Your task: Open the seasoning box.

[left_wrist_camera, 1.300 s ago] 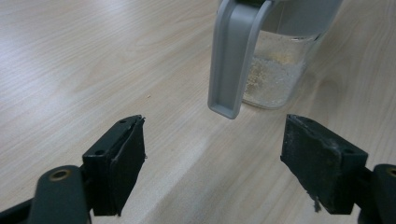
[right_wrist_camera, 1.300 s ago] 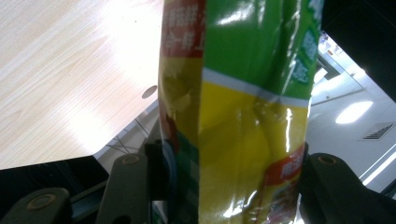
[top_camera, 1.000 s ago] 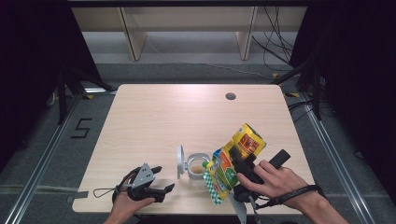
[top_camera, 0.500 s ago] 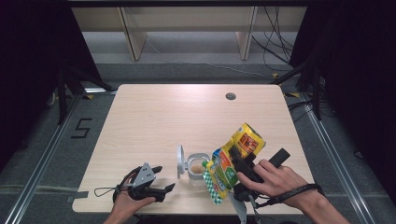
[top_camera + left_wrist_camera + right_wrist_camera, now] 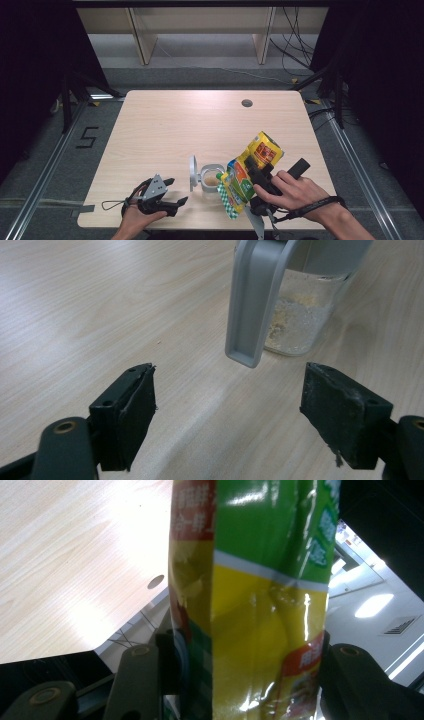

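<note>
A clear jar (image 5: 210, 179) with a grey flip lid (image 5: 192, 173) stands open near the table's front edge, with pale powder in its bottom (image 5: 295, 322). My right gripper (image 5: 252, 181) is shut on a yellow and green foil bag (image 5: 248, 170), tilted with its lower end over the jar's mouth. In the right gripper view the bag (image 5: 250, 600) sits squeezed between both jaws. My left gripper (image 5: 169, 196) rests on the table to the jar's left, open, nothing between its pads (image 5: 131, 410); the lid (image 5: 252, 300) hangs just ahead of it.
The wooden table (image 5: 200, 125) has a round cable hole (image 5: 246, 103) at the back right. Shelf legs and cables stand on the floor behind. Metal rails run along both sides of the table.
</note>
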A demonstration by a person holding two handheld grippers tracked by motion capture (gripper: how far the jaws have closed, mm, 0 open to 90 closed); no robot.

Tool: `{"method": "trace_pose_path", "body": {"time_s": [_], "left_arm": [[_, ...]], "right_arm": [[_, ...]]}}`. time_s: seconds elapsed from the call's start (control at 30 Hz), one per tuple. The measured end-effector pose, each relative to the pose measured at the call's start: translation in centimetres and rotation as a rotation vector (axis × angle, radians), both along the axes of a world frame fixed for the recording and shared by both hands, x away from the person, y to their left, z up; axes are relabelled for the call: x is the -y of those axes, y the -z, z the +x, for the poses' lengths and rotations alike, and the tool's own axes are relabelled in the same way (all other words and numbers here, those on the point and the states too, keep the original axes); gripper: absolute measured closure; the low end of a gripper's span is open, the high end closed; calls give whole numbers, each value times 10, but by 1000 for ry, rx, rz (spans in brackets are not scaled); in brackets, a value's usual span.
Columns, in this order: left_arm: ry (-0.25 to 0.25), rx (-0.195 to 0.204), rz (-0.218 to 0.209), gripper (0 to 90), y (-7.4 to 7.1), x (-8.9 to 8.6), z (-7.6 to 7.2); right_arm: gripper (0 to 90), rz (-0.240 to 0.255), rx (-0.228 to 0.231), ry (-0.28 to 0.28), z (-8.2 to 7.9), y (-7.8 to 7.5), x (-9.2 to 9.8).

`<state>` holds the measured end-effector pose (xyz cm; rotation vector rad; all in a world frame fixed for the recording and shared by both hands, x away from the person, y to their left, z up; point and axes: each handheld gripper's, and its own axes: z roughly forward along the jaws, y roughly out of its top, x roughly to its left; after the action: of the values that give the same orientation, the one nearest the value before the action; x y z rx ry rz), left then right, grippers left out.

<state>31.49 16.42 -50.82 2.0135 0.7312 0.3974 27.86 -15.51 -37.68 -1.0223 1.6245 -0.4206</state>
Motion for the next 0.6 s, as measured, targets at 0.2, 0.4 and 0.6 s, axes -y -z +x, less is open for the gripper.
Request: {"method": "trace_pose_path", "body": {"time_s": [0.2, 0.4, 0.6], "left_arm": [[1, -12, -8, 215, 1, 1, 0], [-8, -13, -10, 214, 0, 1, -1], [-7, -13, -23, 214, 1, 2, -1]], "right_arm": [[537, -6, 2, -5, 0, -1, -2], [537, 5, 1, -5, -2, -1, -3], [538, 3, 2, -13, -4, -1, -4]]}}
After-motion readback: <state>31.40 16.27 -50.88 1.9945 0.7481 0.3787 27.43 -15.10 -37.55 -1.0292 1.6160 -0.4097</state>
